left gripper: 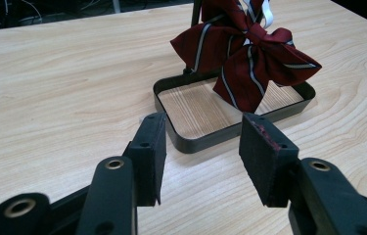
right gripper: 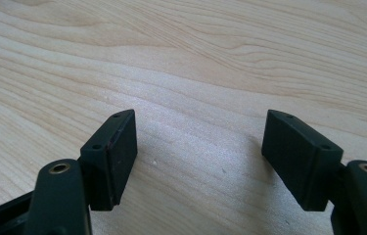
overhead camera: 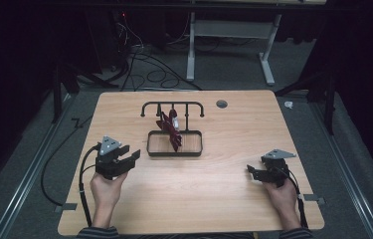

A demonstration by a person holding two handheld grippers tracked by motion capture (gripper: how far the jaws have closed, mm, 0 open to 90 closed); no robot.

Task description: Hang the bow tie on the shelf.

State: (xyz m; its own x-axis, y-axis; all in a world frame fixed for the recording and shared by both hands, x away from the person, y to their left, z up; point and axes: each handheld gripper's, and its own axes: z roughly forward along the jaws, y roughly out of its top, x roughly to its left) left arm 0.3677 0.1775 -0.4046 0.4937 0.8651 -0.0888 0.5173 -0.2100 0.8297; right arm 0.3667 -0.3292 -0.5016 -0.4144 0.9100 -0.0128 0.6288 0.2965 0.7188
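- The left gripper (overhead camera: 127, 158) rests on the table (overhead camera: 224, 199) with its jaws apart and empty, aimed at the bow, probably lining up a reach.
- The striped dark-red bow (left gripper: 247, 54) hangs from the black rack (overhead camera: 173, 107), its lower tips dipping into the shallow tray (left gripper: 171, 127), which otherwise looks bare.
- The right gripper (overhead camera: 256, 173) sits well apart from the tray, jaws wide over bare wood.

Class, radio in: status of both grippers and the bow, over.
Left gripper open, aimed at bow. Right gripper open over bare table. Striped bow hangs on rack above tray. Nothing between.
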